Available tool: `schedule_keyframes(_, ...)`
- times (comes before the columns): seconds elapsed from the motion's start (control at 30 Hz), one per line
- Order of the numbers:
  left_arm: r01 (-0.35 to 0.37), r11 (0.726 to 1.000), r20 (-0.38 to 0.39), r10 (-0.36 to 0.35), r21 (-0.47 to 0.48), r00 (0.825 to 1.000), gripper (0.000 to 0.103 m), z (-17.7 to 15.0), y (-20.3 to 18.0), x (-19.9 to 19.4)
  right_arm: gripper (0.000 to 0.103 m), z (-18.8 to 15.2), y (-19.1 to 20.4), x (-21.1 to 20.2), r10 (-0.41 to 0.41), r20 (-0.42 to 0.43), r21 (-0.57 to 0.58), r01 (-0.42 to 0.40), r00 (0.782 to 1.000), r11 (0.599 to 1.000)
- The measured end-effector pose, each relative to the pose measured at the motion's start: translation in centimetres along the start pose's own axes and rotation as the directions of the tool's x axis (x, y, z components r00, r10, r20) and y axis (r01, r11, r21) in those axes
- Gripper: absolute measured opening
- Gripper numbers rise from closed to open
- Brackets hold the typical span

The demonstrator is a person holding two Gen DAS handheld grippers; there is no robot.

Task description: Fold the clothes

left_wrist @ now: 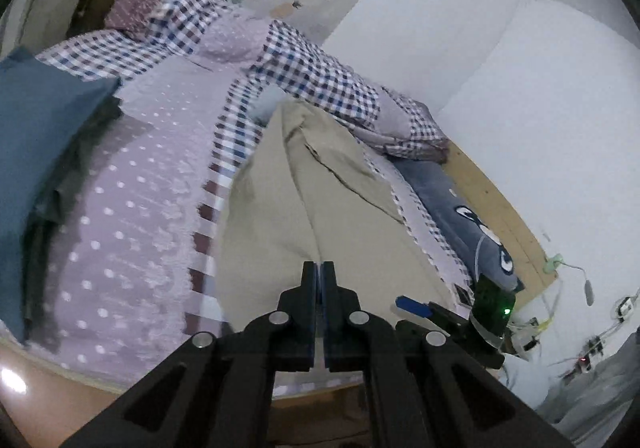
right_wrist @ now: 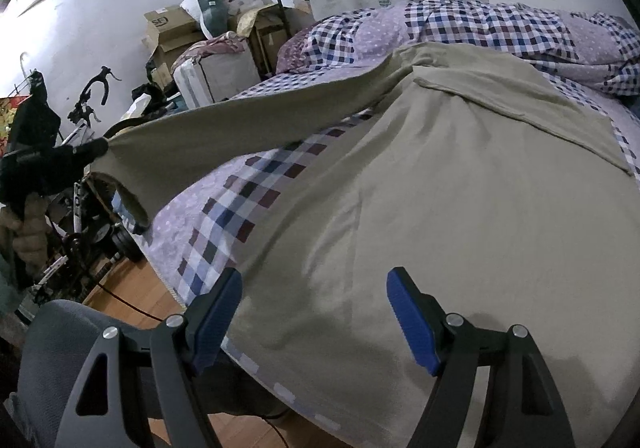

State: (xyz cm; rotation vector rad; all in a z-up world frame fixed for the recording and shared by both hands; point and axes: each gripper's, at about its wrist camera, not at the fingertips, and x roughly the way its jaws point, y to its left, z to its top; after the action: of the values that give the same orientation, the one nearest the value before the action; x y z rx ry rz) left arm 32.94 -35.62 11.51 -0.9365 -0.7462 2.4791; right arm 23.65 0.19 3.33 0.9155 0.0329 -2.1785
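A beige long-sleeved garment (right_wrist: 440,208) lies spread flat on the bed. My left gripper (left_wrist: 319,276) is shut on the end of its left sleeve (right_wrist: 224,132). In the right wrist view the left gripper (right_wrist: 98,147) holds that sleeve stretched out past the bed's left edge and lifted off the cover. The cuff hangs below the grip. My right gripper (right_wrist: 316,300) hovers open over the garment's near hem area, with nothing between its blue pads (right_wrist: 404,308). In the left wrist view the beige cloth (left_wrist: 280,208) runs straight away from the shut fingertips.
The bed (right_wrist: 224,216) has a lilac dotted and checked cover, with a rumpled checked quilt (right_wrist: 480,24) at the far end. A blue pillow (left_wrist: 36,136) and a grey cartoon cushion (left_wrist: 460,208) flank it. Boxes (right_wrist: 172,32), a bicycle (right_wrist: 84,116) and a grey chair (right_wrist: 60,332) crowd the left.
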Motion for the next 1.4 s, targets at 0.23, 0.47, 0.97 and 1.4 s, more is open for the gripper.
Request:
schedule_keyframes(0.23,0.038,0.996,-0.129,-0.028,0.083,0.991,0.000,-0.8,-6.2,4.2,0.079,1.1,3.9,-3.8,0.115,0.154,-0.063,-0.107,0.981,0.992)
schedule_keyframes(0.47,0.111,0.982,-0.213,-0.077,0.151,0.974,0.000,-1.5,-11.2,6.9,0.079,0.1,10.2,-6.4,0.116,0.265,-0.318,-0.027,0.957,0.948)
schedule_keyframes(0.97,0.166,0.976,-0.227,-0.132,0.138,0.965,0.001,-1.4,-13.3,8.7,0.040,-2.0,14.6,-4.5,-0.142,0.372,-0.553,0.342,0.917,0.760)
schedule_keyframes(1.4,0.026,0.996,-0.028,-0.024,0.088,0.999,0.075,0.4,-9.8,8.7,0.002,2.7,9.1,-8.0,-0.100,0.282,-0.329,0.194,0.954,0.924)
